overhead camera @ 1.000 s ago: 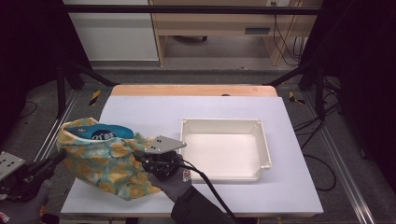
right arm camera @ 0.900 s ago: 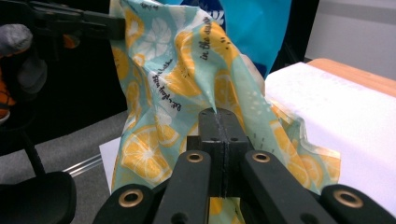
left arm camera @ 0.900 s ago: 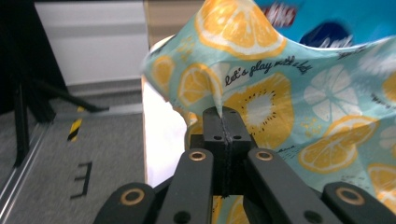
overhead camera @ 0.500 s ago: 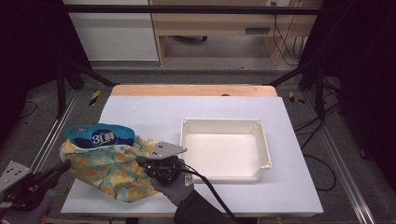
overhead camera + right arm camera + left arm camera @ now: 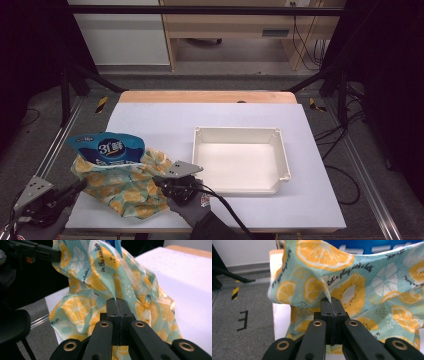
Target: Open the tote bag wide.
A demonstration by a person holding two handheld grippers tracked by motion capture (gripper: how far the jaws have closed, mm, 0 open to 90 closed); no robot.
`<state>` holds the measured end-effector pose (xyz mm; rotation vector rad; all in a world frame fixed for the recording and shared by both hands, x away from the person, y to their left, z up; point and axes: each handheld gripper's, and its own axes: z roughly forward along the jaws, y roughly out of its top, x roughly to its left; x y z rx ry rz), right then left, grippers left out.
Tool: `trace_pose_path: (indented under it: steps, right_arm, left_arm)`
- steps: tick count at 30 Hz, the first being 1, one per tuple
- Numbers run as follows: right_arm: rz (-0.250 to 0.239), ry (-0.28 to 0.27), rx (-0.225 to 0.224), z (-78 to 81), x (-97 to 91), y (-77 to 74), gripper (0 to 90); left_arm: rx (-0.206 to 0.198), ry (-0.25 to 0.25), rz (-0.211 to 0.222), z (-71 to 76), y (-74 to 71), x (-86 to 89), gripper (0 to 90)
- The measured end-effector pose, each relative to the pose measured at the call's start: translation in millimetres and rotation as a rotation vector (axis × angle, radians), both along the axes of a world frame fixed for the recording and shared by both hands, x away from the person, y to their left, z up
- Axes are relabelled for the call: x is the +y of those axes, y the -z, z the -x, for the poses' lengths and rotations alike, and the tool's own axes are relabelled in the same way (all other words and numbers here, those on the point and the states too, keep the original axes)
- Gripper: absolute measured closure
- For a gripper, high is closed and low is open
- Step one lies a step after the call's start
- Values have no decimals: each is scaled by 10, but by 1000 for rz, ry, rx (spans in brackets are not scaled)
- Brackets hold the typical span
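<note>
Fruit-print bag point(image 5: 120, 185) pinched between left gripper point(image 5: 331, 302), right gripper point(image 5: 117, 302).

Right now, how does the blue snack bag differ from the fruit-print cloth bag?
The blue snack bag is glossy with white lettering; the fruit-print cloth bag is soft teal fabric printed with orange slices. The snack bag sticks out of the cloth bag's mouth, while the cloth bag wraps it. The cloth bag is pinched by both tools; the snack bag is not.

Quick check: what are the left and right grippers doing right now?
Left gripper: shut on the cloth bag.
Right gripper: shut on the cloth bag.
</note>
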<state>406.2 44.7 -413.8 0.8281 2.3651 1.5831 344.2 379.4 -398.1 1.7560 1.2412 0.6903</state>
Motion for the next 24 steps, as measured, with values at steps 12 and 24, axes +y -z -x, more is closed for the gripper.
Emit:
trace_pose_path:
  steps: [12, 24]
  right_arm:
    - [35, 15, 53, 27, 37, 301, 900]
    - [82, 29, 89, 23, 98, 509, 900]
  left_arm:
    - [103, 9, -67, -95, 266, -63, 898]
    - [173, 21, -97, -163, 435, -70, 898]
